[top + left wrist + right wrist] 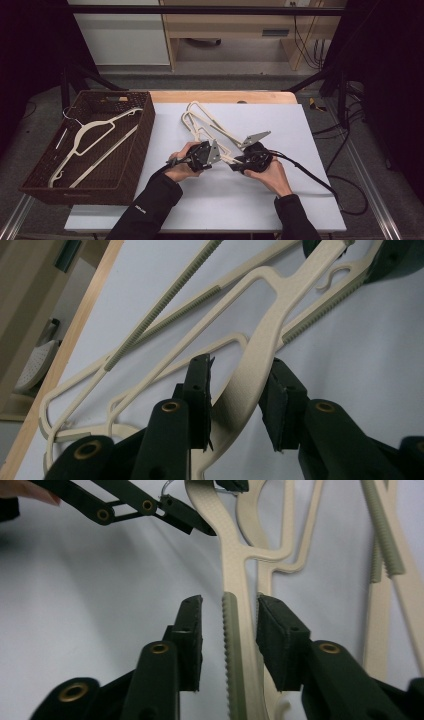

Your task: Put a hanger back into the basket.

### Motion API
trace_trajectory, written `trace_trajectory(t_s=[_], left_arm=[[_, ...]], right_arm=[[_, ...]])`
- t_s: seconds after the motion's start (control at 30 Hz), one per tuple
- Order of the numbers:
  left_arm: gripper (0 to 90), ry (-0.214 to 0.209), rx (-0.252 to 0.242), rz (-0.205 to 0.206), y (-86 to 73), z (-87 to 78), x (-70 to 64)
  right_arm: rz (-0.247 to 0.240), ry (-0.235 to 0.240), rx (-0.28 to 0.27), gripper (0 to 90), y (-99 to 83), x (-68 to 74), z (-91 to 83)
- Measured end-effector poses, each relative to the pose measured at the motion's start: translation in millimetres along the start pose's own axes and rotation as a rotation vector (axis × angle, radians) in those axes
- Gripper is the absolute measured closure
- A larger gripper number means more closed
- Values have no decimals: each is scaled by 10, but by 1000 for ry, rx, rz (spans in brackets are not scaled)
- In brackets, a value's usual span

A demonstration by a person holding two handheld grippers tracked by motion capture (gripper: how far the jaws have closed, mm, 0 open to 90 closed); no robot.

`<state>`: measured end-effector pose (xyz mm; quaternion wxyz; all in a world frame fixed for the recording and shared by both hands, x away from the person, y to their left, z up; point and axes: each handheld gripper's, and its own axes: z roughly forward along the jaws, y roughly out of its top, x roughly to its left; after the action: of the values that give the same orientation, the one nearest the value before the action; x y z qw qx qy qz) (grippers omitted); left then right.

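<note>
Several cream plastic hangers (210, 122) lie tangled on the white sheet (225, 205) mid-table. My left gripper (220, 156) is shut on the curved neck of the top hanger (260, 340), both pads pressing its sides (237, 395). My right gripper (234, 165) faces it from the right. Its jaws are open around the ribbed arm of the same hanger (232, 555), with a gap on each side (229, 625). The left gripper (220, 507) also shows at the top of the right gripper view, holding the neck.
A dark wicker basket (142, 131) stands at the table's left and holds one white hanger (90, 135). A cable (310, 175) trails right from the right gripper. The wooden table edge (220, 96) runs along the back.
</note>
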<state>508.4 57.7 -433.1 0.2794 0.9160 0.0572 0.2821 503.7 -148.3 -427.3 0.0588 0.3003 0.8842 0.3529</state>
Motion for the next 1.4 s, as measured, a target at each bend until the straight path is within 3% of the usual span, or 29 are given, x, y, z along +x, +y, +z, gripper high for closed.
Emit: trace_trajectory(t_s=[0.03,0.13,0.27,0.4,0.43,0.47,0.53,0.73,0.87,1.07,1.4], left_arm=[[669,-2,14,15,-1,-10,12],[667,-10,9,2,-10,-23,20],[639,-11,-25,-51,-7,-69,45],[474,0,-49,-84,-16,-187,114],[446,1,-77,-117,-21,-226,120],[401,0,-74,-113,-26,-259,138],[342,7,-98,-135,-31,-358,165],[228,43,-201,-185,-62,-760,303],[182,29,-236,-220,-118,-984,348],[141,18,-255,-239,-251,-1226,347],[115,23,-180,-214,-435,-1289,312]], right_arm=[[-4,-4,10,739,4,7,10],[-6,-1,2,788,9,10,2],[-6,10,-22,792,12,11,-34],[9,29,-32,794,17,5,-75],[4,34,-29,794,17,-1,-85],[15,38,-40,795,19,2,-97],[7,65,-48,795,25,-4,-122],[27,50,-43,795,13,-23,-164],[40,61,-62,795,11,-47,-219],[67,67,-78,796,2,-82,-332],[60,96,-89,797,-6,-74,-490]])
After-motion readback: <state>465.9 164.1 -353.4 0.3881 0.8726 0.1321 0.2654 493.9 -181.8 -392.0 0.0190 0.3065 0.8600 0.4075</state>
